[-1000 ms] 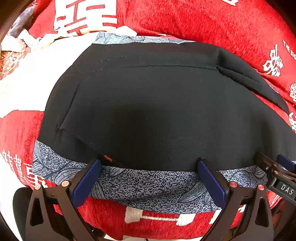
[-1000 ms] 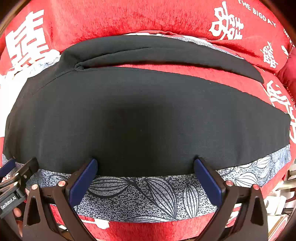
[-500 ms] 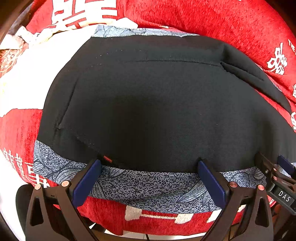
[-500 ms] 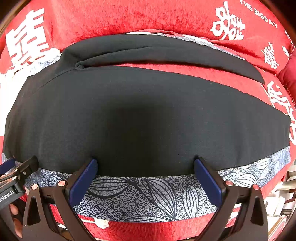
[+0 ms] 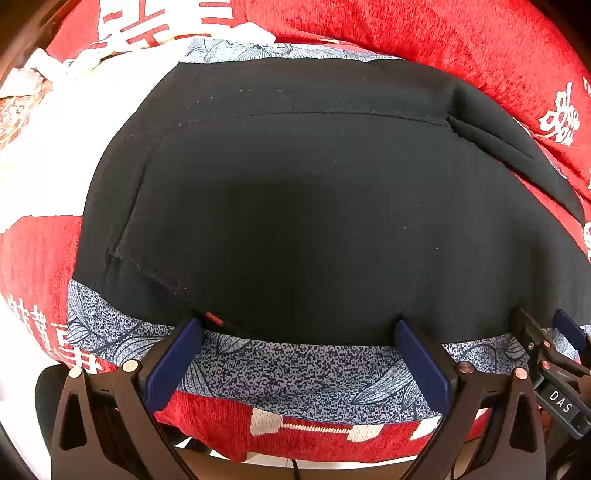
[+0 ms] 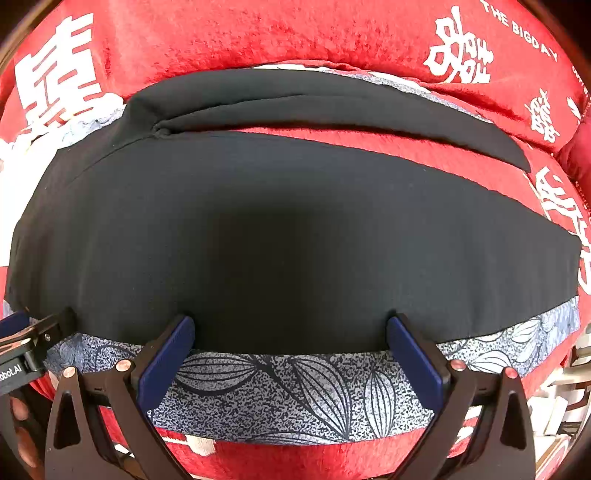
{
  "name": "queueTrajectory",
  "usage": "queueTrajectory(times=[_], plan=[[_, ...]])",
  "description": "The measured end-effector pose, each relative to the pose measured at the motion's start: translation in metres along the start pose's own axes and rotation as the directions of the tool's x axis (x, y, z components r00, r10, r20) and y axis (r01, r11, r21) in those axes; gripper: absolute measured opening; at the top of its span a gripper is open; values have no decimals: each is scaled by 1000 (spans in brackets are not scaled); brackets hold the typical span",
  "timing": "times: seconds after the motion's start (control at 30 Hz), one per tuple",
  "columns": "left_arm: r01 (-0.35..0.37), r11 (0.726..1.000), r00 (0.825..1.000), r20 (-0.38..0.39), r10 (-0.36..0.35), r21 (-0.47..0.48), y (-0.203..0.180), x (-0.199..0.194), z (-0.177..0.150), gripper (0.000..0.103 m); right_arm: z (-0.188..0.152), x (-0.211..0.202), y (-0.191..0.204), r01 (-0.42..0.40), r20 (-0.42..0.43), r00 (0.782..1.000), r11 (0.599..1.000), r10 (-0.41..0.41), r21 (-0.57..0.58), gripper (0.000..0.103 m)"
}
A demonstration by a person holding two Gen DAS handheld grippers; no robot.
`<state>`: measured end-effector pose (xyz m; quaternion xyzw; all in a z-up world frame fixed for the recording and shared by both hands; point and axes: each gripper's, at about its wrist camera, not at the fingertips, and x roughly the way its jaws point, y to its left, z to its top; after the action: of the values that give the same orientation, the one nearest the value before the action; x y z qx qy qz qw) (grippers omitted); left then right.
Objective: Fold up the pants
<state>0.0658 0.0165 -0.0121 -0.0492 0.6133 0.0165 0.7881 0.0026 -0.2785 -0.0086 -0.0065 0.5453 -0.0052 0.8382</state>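
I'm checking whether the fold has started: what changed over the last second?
Little: the left gripper eased slightly back, so the black fabric pants sit a bit lower in its view. Both grippers, the right included, stay open at the near edge, holding nothing.

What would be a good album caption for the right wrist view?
Open right gripper at the near edge of black pants spread over a red blanket.

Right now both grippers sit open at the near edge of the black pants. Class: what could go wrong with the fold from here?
1. The left gripper and right gripper straddle the hem of the black pants above the patterned cloth; closing may pinch both.
2. The far leg lies apart from the near leg, so the fold may come out uneven.
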Motion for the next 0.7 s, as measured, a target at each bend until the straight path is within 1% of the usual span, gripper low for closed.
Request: queueTrajectory(times=[0.13, 0.2, 0.27, 0.37, 0.4, 0.47, 0.6, 0.7], plan=[[-5, 1000, 1000, 4, 5, 5, -2, -1, -1, 103, 0, 0, 1, -6, 2, 1000, 1000, 6, -21, 103], [-9, 1000, 1000, 4, 9, 16, -4, -1, -2, 103, 4, 0, 1, -13, -27, 1000, 999, 12, -35, 103], [-18, 999, 1000, -12, 19, 39, -9, -4, 2, 103, 9, -3, -1, -28, -48, 999, 999, 26, -44, 103], [-14, 1000, 1000, -12, 14, 23, -8, -10, 11, 103, 16, -15, -7, -69, -5, 998, 997, 69, -36, 103], [2, 1000, 1000, -7, -2, 13, -7, -12, 17, 103, 21, -18, -8, -78, 5, 997, 996, 78, -37, 103], [32, 999, 999, -8, -32, 0, -5, -14, 29, 103, 35, -21, -11, -98, 17, 995, 994, 99, -45, 103], [35, 999, 999, -12, -35, -13, -4, -14, 63, 103, 72, -20, -12, -119, 29, 992, 991, 121, -68, 103], [48, 999, 999, -3, -49, -19, -5, -15, 89, 103, 105, -22, -1, -143, 57, 987, 983, 150, -114, 103]])
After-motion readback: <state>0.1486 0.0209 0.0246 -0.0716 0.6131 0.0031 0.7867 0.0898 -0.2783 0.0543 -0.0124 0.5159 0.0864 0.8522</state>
